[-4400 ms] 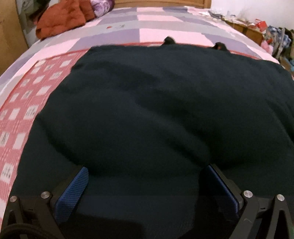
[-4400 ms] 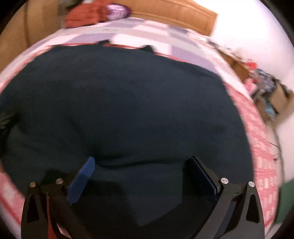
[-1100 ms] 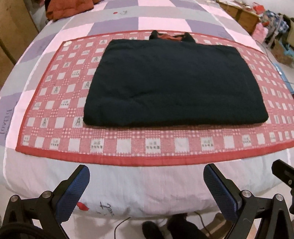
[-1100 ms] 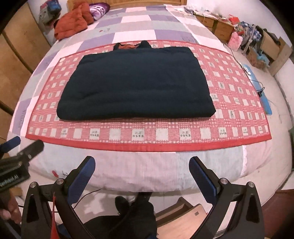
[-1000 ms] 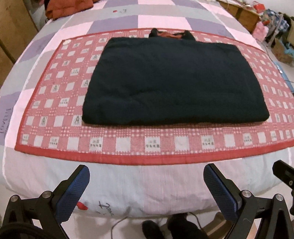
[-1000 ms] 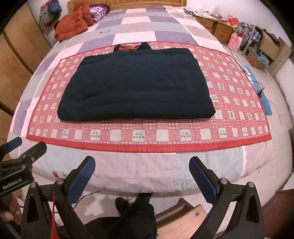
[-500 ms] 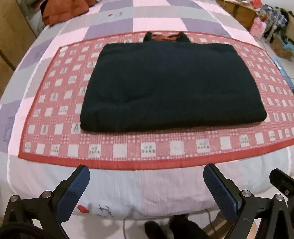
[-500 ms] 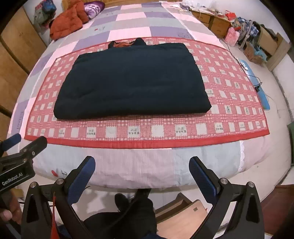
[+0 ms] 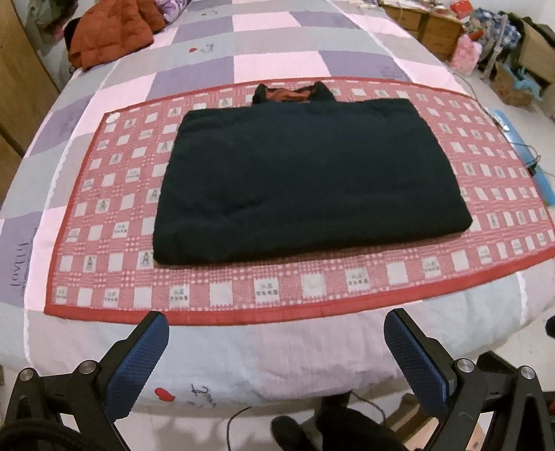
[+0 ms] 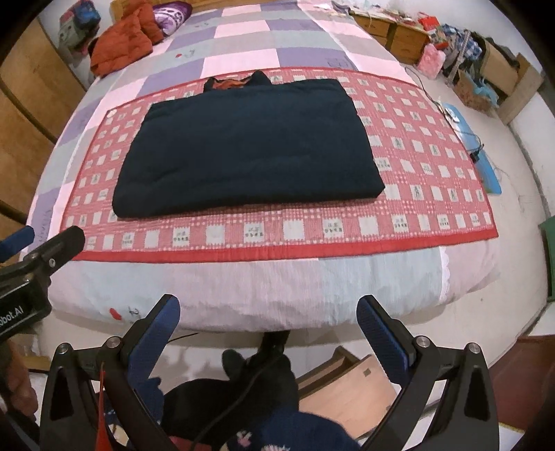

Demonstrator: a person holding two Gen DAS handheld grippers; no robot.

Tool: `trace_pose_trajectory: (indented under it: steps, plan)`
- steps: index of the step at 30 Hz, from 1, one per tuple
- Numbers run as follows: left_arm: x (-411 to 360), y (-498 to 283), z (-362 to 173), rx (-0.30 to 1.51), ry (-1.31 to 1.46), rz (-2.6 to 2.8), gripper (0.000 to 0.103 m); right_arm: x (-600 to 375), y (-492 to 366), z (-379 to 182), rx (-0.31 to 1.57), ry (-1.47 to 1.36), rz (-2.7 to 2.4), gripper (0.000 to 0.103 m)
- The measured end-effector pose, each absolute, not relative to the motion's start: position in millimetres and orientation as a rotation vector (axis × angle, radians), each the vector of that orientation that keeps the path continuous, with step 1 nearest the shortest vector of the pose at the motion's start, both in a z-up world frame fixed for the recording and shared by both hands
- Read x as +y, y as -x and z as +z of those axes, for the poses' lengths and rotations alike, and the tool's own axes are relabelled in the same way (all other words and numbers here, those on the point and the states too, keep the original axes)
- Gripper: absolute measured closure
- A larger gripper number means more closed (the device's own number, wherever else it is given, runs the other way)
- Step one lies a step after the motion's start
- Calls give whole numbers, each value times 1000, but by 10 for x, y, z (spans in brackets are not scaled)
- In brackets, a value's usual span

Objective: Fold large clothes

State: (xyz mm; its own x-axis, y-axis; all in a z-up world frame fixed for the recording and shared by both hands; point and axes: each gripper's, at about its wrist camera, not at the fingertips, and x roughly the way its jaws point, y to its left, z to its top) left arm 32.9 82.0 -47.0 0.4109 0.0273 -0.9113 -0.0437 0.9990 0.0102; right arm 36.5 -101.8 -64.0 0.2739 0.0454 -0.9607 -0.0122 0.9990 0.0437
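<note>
A dark navy padded garment [image 9: 308, 180] lies folded into a flat rectangle on a red checked mat [image 9: 242, 291] on the bed. Its collar with an orange lining [image 9: 289, 94] sticks out at the far edge. It also shows in the right wrist view [image 10: 246, 145]. My left gripper [image 9: 275, 329] is open and empty, held off the near edge of the bed. My right gripper [image 10: 269, 314] is open and empty, also back from the bed. The left gripper also shows at the left edge of the right wrist view [image 10: 38, 253].
An orange jacket [image 9: 107, 34] and a purple item [image 10: 173, 15] lie at the bed's head. The quilt [image 9: 277, 59] has pink, grey and purple squares. Wooden drawers [image 10: 392, 33], boxes and clutter [image 10: 485, 69] stand on the right. A wooden stool [image 10: 350, 388] and my feet are below.
Both grippers have pulled back from on top of the garment to beyond the bed's near edge. In the last second the view has shifted slightly; the garment has stayed still.
</note>
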Motion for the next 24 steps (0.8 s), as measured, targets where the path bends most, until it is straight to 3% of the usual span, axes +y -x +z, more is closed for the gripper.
trace_pose_trajectory:
  steps: [24]
  plan:
    - [777, -392, -321, 1172, 24, 20, 1, -990, -359, -223, 1232, -59, -15, 1]
